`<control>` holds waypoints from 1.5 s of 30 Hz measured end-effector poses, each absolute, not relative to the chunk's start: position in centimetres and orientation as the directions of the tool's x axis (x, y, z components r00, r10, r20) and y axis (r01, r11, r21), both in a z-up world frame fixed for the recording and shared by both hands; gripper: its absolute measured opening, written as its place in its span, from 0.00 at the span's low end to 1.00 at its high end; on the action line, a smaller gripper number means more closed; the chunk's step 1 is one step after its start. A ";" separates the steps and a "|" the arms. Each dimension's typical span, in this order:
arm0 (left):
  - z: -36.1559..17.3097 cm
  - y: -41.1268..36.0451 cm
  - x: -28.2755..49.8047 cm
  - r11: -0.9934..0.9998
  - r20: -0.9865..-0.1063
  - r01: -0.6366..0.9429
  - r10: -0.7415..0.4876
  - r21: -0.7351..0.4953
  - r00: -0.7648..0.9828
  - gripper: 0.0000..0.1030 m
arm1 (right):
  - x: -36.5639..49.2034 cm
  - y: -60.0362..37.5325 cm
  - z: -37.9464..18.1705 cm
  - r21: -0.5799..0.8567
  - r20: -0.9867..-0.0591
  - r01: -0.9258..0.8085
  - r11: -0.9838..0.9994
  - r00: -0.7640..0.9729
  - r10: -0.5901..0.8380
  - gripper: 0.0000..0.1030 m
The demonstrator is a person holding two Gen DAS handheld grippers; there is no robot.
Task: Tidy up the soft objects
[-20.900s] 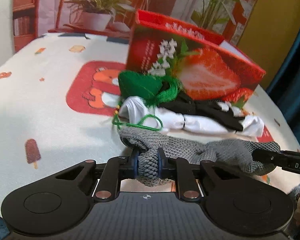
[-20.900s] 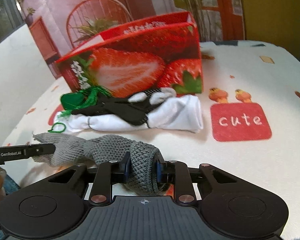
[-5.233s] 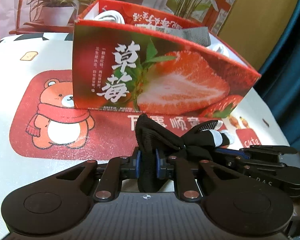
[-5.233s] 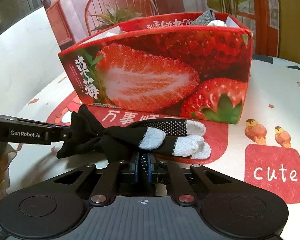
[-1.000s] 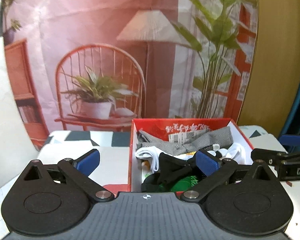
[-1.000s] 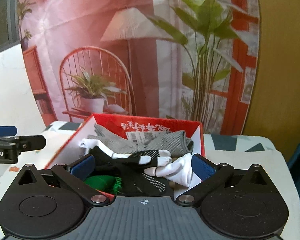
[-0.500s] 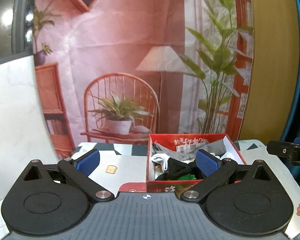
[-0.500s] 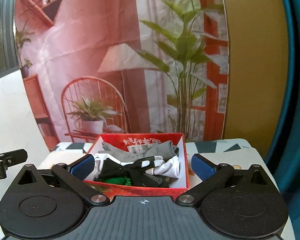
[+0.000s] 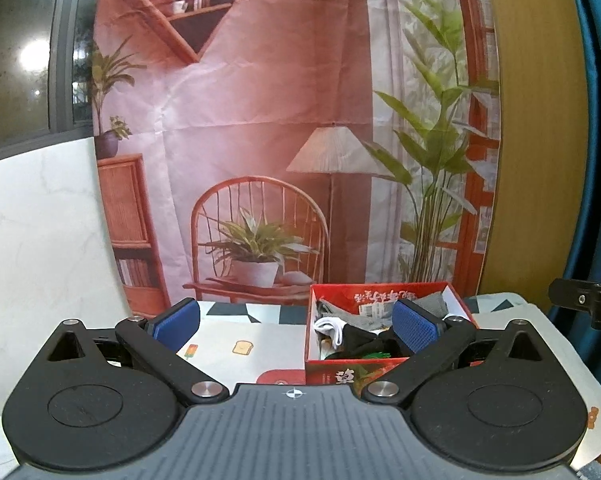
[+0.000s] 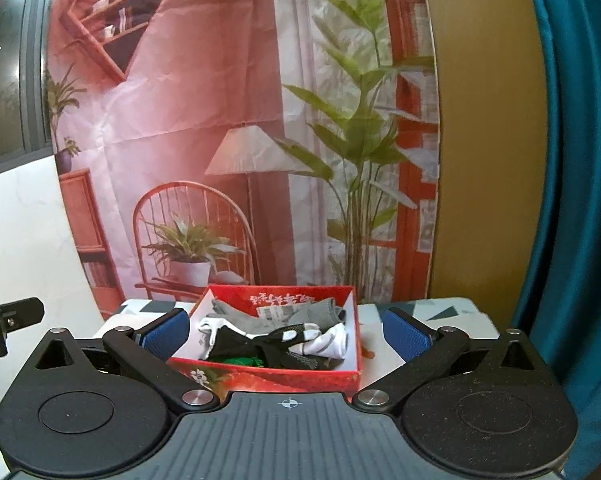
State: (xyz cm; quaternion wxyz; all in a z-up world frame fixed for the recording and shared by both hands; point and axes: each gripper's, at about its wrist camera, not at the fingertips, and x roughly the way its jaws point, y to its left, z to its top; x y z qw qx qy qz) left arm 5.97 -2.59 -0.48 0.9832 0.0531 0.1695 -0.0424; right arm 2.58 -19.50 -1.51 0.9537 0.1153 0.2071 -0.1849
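A red strawberry-print box (image 9: 382, 290) (image 10: 260, 378) stands on the patterned table, well ahead of both grippers. Inside lie grey knit gloves (image 10: 300, 310) (image 9: 364, 320), white socks (image 10: 330, 340) (image 9: 332, 326), a black glove with grey fingertips (image 10: 276, 340) (image 9: 360, 340) and a green pouch (image 10: 240, 360). My left gripper (image 9: 296, 322) is open and holds nothing; its right pad overlaps the box in the left wrist view. My right gripper (image 10: 286, 334) is open too, empty, with the box framed between its blue pads.
A printed backdrop (image 9: 260, 120) with chair, lamp and plants hangs behind the table (image 9: 228, 344). A teal curtain (image 10: 572, 160) hangs at the right, a white panel (image 9: 36, 240) at the left. Each gripper's tip shows at the other view's edge.
Both grippers have pulled back and risen further from the box, which looks smaller and lower now. The soft things stay inside it.
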 end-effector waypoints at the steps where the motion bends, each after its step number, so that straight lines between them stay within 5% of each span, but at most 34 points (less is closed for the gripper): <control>1: -0.4 -2.6 5.6 0.991 -0.330 0.097 -0.061 0.096 0.942 1.00 | 2.3 -19.4 -1.4 0.140 -0.434 0.401 0.905 0.847 -0.308 1.00; 45: 0.0 -1.7 3.9 0.994 -0.295 0.077 -0.051 0.079 0.954 1.00 | -0.5 -18.7 0.5 0.079 -0.404 0.419 0.905 0.843 -0.355 1.00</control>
